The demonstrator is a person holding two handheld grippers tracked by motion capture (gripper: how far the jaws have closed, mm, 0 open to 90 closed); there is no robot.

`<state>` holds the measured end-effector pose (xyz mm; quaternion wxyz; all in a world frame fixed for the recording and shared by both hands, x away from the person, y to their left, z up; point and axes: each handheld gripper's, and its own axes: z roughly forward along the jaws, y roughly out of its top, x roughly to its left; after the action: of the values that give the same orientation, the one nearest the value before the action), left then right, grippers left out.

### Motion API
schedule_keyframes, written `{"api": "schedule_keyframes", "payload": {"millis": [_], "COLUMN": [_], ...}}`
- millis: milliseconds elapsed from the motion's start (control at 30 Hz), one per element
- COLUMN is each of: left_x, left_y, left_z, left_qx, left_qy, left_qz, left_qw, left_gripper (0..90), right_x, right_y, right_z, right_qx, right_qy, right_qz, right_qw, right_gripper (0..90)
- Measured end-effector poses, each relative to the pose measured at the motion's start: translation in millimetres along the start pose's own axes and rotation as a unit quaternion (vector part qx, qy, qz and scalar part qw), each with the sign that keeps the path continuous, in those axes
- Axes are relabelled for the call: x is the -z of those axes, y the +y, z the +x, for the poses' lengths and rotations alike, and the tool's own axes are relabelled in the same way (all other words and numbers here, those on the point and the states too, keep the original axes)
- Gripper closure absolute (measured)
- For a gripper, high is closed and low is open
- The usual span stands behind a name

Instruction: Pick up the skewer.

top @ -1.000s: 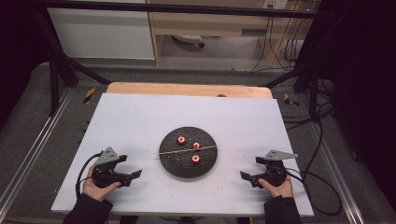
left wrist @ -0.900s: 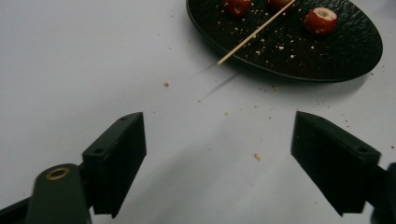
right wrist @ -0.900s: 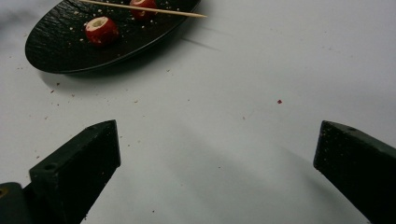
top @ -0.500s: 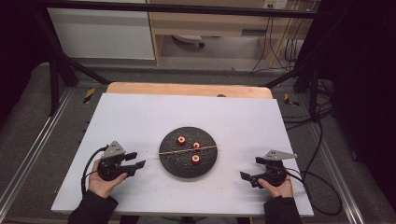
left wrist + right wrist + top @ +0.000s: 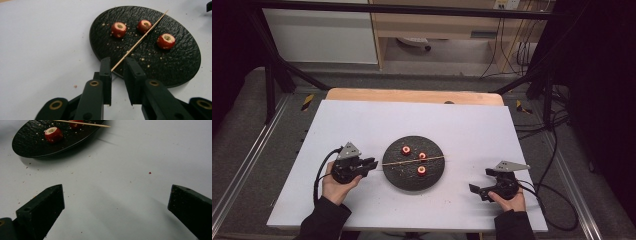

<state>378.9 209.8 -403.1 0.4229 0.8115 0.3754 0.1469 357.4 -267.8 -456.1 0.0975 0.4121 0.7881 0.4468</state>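
Note:
A round black plate (image 5: 412, 183) sits mid-table with three red cored fruit pieces (image 5: 405, 149) on it. A thin wooden skewer (image 5: 412, 161) lies across the plate, and its left end sticks out past the rim. My left gripper (image 5: 371, 164) is at the plate's left edge. In the left gripper view its jaws (image 5: 117, 63) stand narrowly apart on either side of the skewer (image 5: 140, 41) tip, with a gap on both sides. My right gripper (image 5: 480, 180) rests right of the plate, wide open (image 5: 116, 192) over bare table.
The white table top (image 5: 362, 125) is bare around the plate apart from small crumbs. A wooden strip (image 5: 412, 95) runs along its far edge. Black frame bars and cables stand beyond the table's sides.
My left gripper has moved right and forward up to the plate's left edge, bringing the skewer tip between its jaws. The right gripper has stayed put.

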Motion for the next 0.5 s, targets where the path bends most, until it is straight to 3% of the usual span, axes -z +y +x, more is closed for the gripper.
{"api": "schedule_keyframes", "payload": {"millis": [267, 500], "left_x": [-18.2, -34.6], "left_y": [13.4, 20.4], "left_z": [-5.3, -8.2], "left_qx": [0.001, -0.003], "left_qy": [0.001, 0.0], "left_qz": [0.002, 0.015], "left_qw": [1.0, 0.9999], "left_gripper": [87.3, 89.6], "right_x": [0.2, 0.3], "right_y": [0.0, 0.0], "right_z": [-0.1, -0.3], "right_qx": [0.001, 0.002], "right_qy": [-0.001, -0.001], "right_qz": [-0.001, 0.0], "right_qw": [1.0, 1.0], "right_gripper": [1.2, 1.2]}}
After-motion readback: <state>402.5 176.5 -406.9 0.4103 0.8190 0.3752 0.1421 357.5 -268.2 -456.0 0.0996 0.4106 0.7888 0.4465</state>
